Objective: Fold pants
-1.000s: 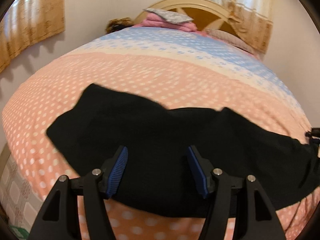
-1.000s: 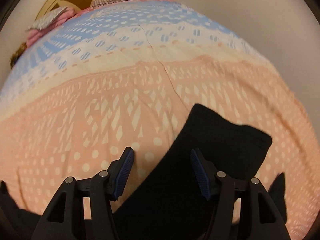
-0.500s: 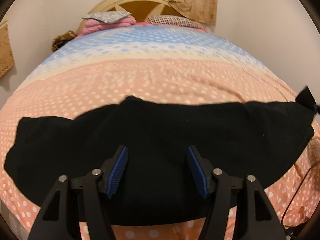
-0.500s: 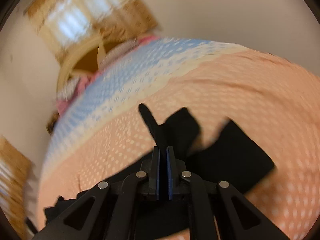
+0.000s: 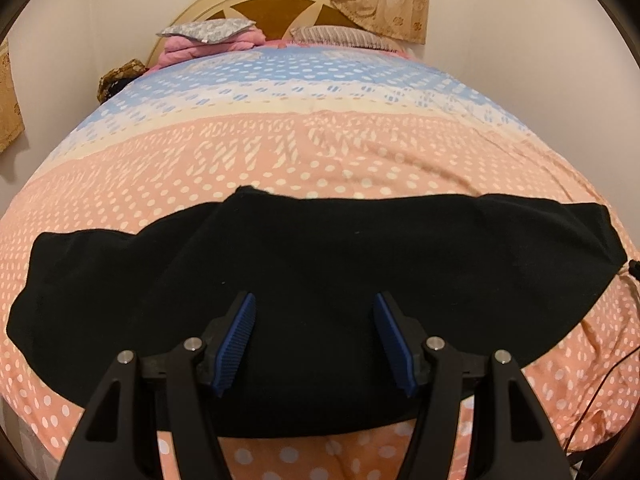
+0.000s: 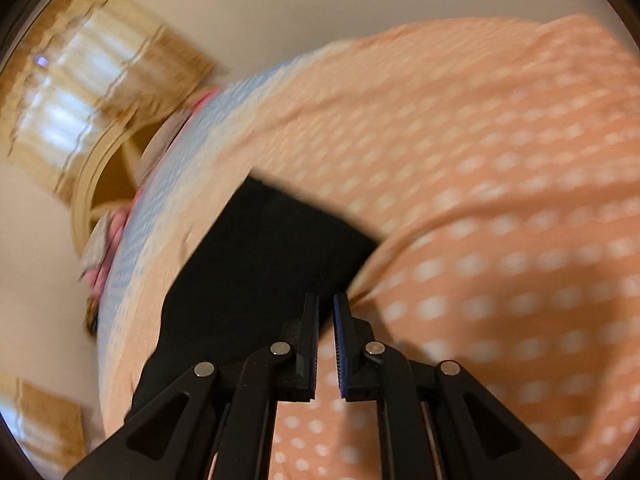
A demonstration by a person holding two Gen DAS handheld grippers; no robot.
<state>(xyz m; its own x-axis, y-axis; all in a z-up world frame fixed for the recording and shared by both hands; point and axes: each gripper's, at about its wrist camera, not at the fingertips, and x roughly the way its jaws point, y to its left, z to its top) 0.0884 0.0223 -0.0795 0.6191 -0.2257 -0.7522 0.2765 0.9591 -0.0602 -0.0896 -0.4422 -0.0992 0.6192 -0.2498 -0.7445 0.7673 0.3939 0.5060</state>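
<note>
Since the earlier frames the right gripper (image 6: 326,344) has closed its jaws from wide apart to nearly together and swung across with a strong roll, so its view is now tilted and blurred; the left gripper (image 5: 314,336) has shifted sideways, and the black pants (image 5: 320,280) now stretch broadly across its view instead of bunching to one side; its jaws stand apart as before, with nothing between the pads, hovering over the cloth; the pants lie spread on the bed (image 5: 320,152), directly ahead of and beneath the left jaws, reaching far out to either side of them; in the right view the pants sit ahead and left of the jaws, their near edge running down beside the left finger; only a thin slit shows between the right pads, through which the spotted cover appears, so whether any fabric is pinched I cannot tell; the step in hand looks like laying the garment flat before a fold; next, each gripper probably needs an end or edge to carry over.
</note>
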